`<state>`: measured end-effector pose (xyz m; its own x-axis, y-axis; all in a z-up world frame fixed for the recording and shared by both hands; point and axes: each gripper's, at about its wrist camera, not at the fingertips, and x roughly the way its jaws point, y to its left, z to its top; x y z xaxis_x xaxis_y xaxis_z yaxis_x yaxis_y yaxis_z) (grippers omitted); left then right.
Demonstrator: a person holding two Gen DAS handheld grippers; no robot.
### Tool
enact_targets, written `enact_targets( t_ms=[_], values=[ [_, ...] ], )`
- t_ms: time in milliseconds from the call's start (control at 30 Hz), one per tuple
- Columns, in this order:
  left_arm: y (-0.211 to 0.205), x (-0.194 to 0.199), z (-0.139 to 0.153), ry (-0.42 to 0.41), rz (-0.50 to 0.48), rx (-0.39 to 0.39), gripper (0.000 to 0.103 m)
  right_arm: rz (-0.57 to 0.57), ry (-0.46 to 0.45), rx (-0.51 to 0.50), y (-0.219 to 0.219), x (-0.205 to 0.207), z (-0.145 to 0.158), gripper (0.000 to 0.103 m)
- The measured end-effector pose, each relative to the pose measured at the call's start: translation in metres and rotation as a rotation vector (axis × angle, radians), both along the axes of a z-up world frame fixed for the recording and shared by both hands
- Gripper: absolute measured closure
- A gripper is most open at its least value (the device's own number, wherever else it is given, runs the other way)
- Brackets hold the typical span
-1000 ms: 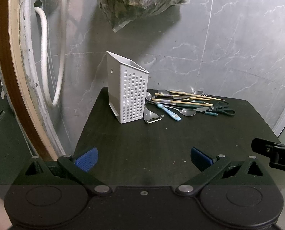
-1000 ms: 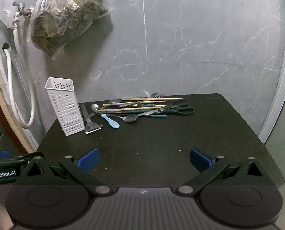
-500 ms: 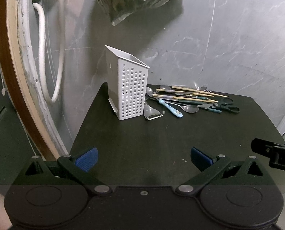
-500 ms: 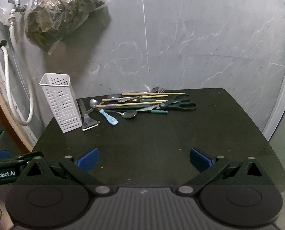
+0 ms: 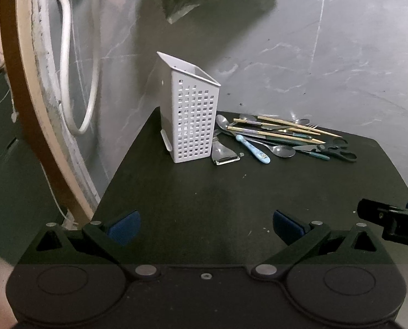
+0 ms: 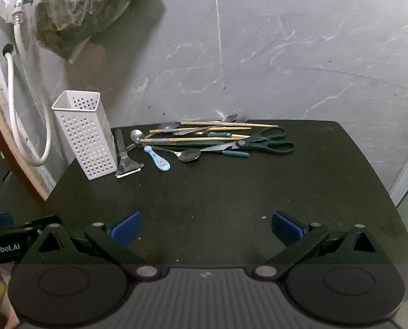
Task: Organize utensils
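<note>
A white perforated utensil holder (image 5: 193,122) (image 6: 86,139) stands upright and empty at the back left of the black table (image 5: 231,192). Beside it lies a pile of utensils: a metal peeler (image 6: 125,161), a light blue spoon (image 6: 157,159), metal spoons (image 6: 189,155), wooden chopsticks (image 6: 226,124), a fork and black scissors (image 6: 267,141). My left gripper (image 5: 206,223) is open and empty over the table's front. My right gripper (image 6: 206,224) is open and empty, level with it to the right.
A grey marble wall stands behind the table. A plastic bag of greens (image 6: 75,11) hangs on it above the holder. A white hose (image 6: 14,104) loops down at the left, next to a wooden frame (image 5: 25,104).
Both grippers have moved forward and a little lower toward the holder and the pile. Both stay open and empty.
</note>
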<state>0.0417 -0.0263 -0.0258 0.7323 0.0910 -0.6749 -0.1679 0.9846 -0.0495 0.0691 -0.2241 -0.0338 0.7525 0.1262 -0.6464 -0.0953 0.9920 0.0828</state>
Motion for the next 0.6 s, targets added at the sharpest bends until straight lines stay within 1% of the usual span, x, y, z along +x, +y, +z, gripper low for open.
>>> enact_targets(
  t_ms=[400,500,600],
  values=[
    [-0.020,0.012,-0.008,0.058,0.098,0.012,0.001,0.079,0.063,0.012,-0.018,0.028,-0.012,0.000],
    [-0.023,0.014,-0.009,0.052,0.126,0.033,0.001,0.095,0.069,0.024,-0.020,0.034,-0.015,0.000],
    [-0.024,0.017,-0.010,0.043,0.148,0.078,0.001,0.110,0.068,0.043,-0.020,0.039,-0.020,0.000]
  ],
)
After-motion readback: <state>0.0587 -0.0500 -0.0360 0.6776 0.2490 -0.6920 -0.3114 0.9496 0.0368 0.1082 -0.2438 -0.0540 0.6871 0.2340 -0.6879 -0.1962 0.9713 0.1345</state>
